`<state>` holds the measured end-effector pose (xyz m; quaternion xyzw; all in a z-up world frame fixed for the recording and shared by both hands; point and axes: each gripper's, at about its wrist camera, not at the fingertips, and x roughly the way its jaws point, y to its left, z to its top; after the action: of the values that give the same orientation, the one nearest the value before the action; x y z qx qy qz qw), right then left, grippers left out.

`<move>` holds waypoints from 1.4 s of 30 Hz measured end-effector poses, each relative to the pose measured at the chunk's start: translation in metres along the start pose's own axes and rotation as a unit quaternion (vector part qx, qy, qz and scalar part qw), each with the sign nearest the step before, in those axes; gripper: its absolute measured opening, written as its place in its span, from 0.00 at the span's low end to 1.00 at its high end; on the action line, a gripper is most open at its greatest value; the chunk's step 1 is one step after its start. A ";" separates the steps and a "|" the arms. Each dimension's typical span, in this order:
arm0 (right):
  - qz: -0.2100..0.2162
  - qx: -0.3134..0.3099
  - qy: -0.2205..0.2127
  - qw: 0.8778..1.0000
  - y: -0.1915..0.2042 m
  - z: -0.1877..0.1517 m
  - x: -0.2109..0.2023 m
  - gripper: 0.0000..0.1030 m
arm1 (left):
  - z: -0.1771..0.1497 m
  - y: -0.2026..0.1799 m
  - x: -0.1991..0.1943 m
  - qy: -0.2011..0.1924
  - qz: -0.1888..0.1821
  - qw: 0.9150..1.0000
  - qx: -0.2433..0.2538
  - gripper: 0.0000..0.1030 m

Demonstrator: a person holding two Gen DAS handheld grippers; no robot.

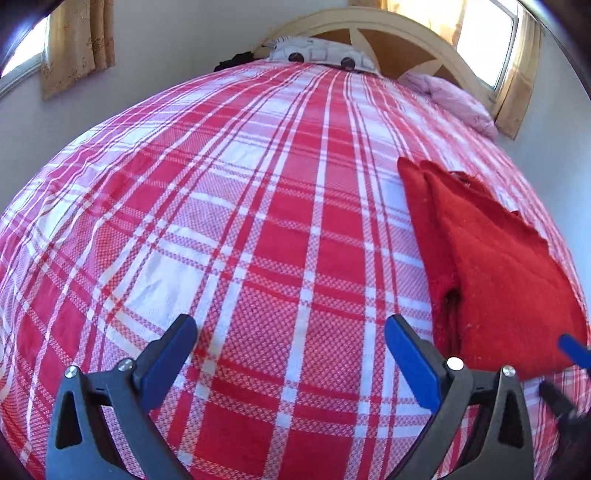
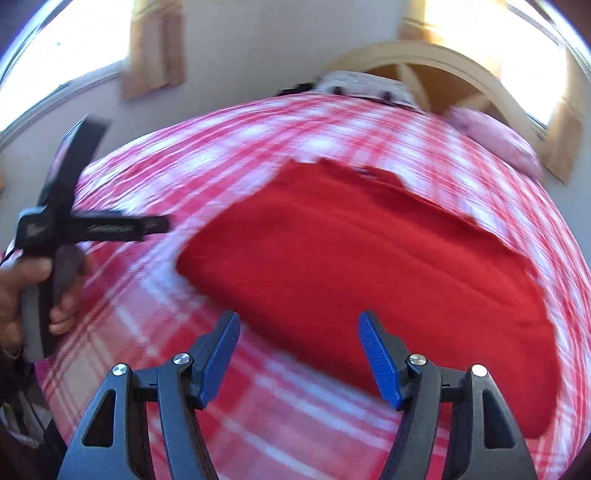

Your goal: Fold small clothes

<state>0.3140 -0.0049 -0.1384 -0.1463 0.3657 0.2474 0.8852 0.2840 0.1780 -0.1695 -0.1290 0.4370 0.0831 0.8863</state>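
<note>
Left gripper (image 1: 291, 354) spread wide over bare plaid bedspread (image 1: 221, 221); right gripper (image 2: 299, 350) likewise apart, gripping nothing, poised at near edge of folded red garment (image 2: 369, 266). Only in left view: garment's layered fold edge (image 1: 491, 266). Only in right view: hand (image 2: 22, 291) gripping left tool.

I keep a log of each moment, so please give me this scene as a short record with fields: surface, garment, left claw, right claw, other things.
surface: bed with red and white checked cover
garment: red cloth, folded, lying flat on the cover
left claw: open, empty, over bare cover, left of the cloth
right claw: open, empty, at the cloth's near edge
other things: pink cloth near the wooden headboard; patterned pillow
</note>
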 end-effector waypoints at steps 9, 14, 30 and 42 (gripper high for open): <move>-0.023 -0.116 -0.016 0.993 0.086 0.009 0.030 0.66 | -0.003 0.017 -0.005 -0.021 -0.056 0.998 -0.034 1.00; -0.101 -0.136 -0.021 0.985 0.090 0.010 0.051 0.56 | -0.004 0.020 -0.007 -0.028 -0.072 0.996 -0.045 1.00; -0.130 -0.156 -0.032 0.979 0.097 0.003 0.055 0.31 | 0.068 -0.022 0.031 0.053 -0.196 0.979 -0.017 1.00; -0.140 -0.166 -0.041 0.975 0.102 0.002 0.055 0.35 | 0.105 -0.091 0.086 0.084 -0.200 0.975 0.049 0.77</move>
<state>0.2926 0.0994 -0.1846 -0.3307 0.2586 0.1839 0.8888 0.4389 0.1259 -0.1621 -0.1771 0.4788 -0.1289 0.8502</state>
